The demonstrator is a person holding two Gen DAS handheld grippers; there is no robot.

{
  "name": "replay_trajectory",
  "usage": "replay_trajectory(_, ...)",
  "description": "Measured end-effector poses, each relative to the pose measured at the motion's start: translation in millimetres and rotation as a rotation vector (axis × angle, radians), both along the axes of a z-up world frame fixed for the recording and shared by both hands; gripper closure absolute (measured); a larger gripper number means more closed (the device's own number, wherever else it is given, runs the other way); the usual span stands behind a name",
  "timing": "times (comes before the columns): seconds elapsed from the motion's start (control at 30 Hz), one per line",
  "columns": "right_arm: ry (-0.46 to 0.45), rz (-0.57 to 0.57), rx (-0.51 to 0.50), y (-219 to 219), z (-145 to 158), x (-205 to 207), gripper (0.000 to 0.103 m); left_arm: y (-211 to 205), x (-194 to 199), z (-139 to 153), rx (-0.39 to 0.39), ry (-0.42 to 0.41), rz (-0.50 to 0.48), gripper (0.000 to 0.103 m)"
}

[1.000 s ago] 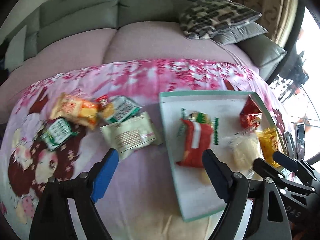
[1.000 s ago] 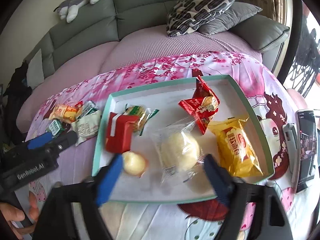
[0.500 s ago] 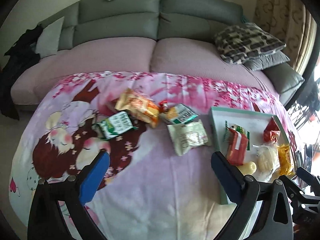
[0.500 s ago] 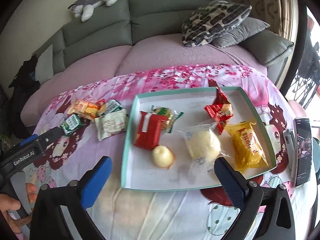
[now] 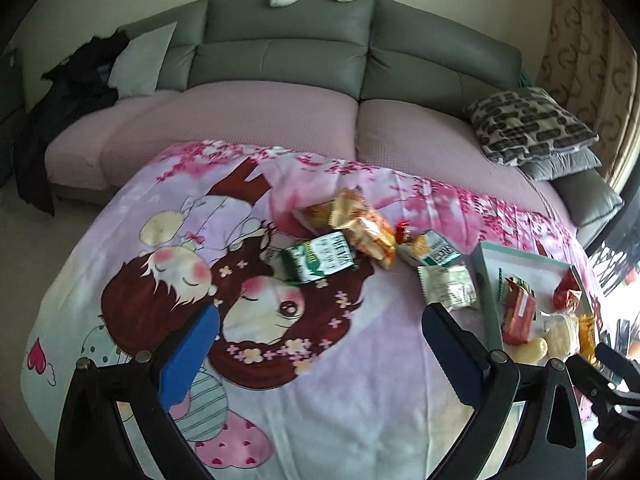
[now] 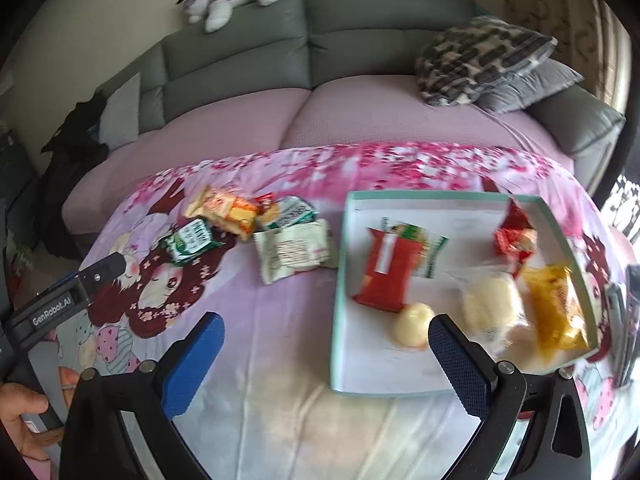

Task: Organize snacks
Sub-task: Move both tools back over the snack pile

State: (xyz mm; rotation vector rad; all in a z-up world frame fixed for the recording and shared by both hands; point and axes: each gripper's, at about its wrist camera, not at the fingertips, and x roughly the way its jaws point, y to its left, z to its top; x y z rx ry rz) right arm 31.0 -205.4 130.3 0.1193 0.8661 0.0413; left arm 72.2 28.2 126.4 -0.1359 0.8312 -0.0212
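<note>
in the left wrist view our left gripper [image 5: 316, 344] has its fingers spread wide with nothing between them; they have just been opening. it hangs over the cartoon-print blanket [image 5: 320, 400], well short of the loose snacks: a green-and-white packet [image 5: 322, 258], an orange packet [image 5: 366, 226] and a pale wrapped packet [image 5: 448, 288] just beside the teal-rimmed tray [image 5: 486, 280]. in the right wrist view our right gripper [image 6: 324, 356] is likewise spread and empty, its fingers also just opened, held near the tray's front edge [image 6: 336, 320]. the tray already carries a red packet [image 6: 386, 270], a round bun [image 6: 414, 324], a clear-wrapped bun [image 6: 490, 304] and a yellow packet [image 6: 554, 304]. we judge we are between placements, and next we should reach for the loose pile, closing on one packet by its edge.
</note>
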Motion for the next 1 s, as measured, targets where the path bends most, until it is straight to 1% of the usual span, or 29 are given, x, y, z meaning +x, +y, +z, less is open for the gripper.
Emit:
replay_trajectory(0.1, 0.003, 0.026, 0.006, 13, -5, 8, 0.000, 14, 3, -5, -0.012, 0.007, 0.017, 0.002)
replay_trajectory(0.2, 0.022, 0.049, 0.015, 24, -11, 19, 0.000, 25, 8, -10, -0.005, 0.014, 0.034, 0.002)
replay_trajectory(0.37, 0.051, 0.075, 0.003, 39, -23, 37, 0.000, 37, 22, -22, -0.017, 0.044, 0.034, 0.002)
replay_trajectory(0.5, 0.073, 0.084, -0.003, 45, -32, 49, 0.000, 38, 33, -33, -0.014, 0.079, 0.025, 0.002)
replay_trajectory(0.63, 0.093, 0.094, -0.008, 50, -41, 59, 0.000, 37, 42, -42, -0.030, 0.103, 0.016, 0.002)
replay_trajectory(0.87, 0.101, 0.082, -0.001, 53, -56, 68, 0.000, 28, 49, -49, -0.028, 0.098, 0.002, 0.002)
replay_trajectory(1.0, 0.106, 0.096, 0.004, 54, -63, 74, 0.000, 23, 55, -53, -0.029, 0.103, -0.008, 0.002)
